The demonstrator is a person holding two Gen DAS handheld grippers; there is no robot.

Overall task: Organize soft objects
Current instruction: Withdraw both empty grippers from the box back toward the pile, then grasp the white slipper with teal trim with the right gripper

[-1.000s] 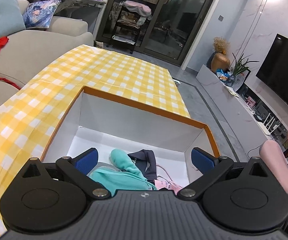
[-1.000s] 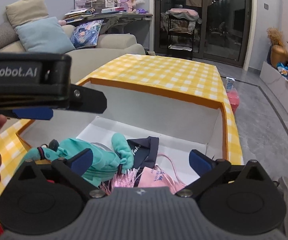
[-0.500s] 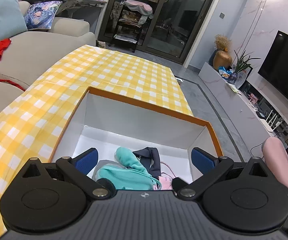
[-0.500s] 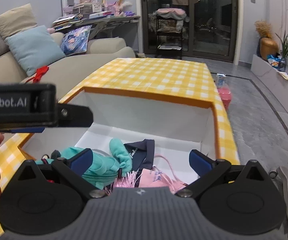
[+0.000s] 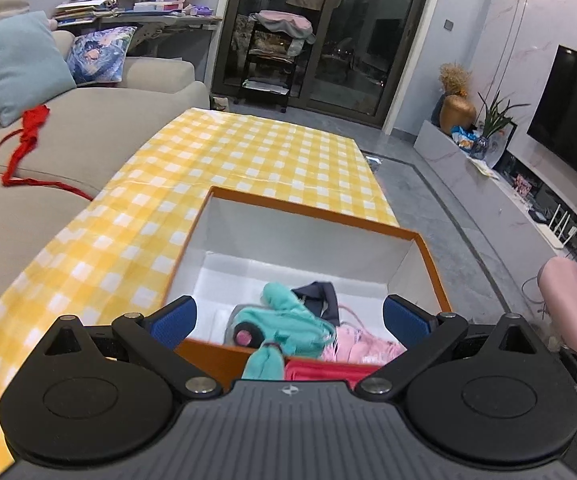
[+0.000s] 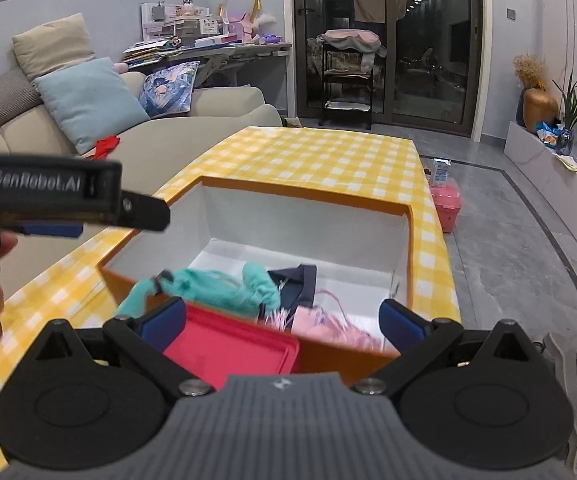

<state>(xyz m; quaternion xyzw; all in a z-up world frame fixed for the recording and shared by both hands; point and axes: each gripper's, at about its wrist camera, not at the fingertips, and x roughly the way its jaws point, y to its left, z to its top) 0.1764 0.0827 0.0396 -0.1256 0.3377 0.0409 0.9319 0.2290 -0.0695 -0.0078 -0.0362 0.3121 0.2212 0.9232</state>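
Beige sofa (image 5: 88,128) left; dark glass doors (image 5: 328,32) ahead; TV (image 5: 568,116) right; grey floor (image 6: 508,240).

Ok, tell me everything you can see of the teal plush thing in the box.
The teal plush toy looks like soft fleece, lying crumpled on its side in the near part of the orange box. One limb, cinched by a dark band, droops over the near wall. A pink round patch shows on it. It touches the navy cloth and pink fabric beside it.

Teal plush (image 5: 288,326): you see it slumped at the box's near wall, one limb draped over the rim.
Navy garment (image 6: 298,280): crumpled just behind it.
Pink pouch (image 6: 324,322): beside the navy piece, cords trailing.
Orange box (image 5: 428,256): open, white inside, on your surface.
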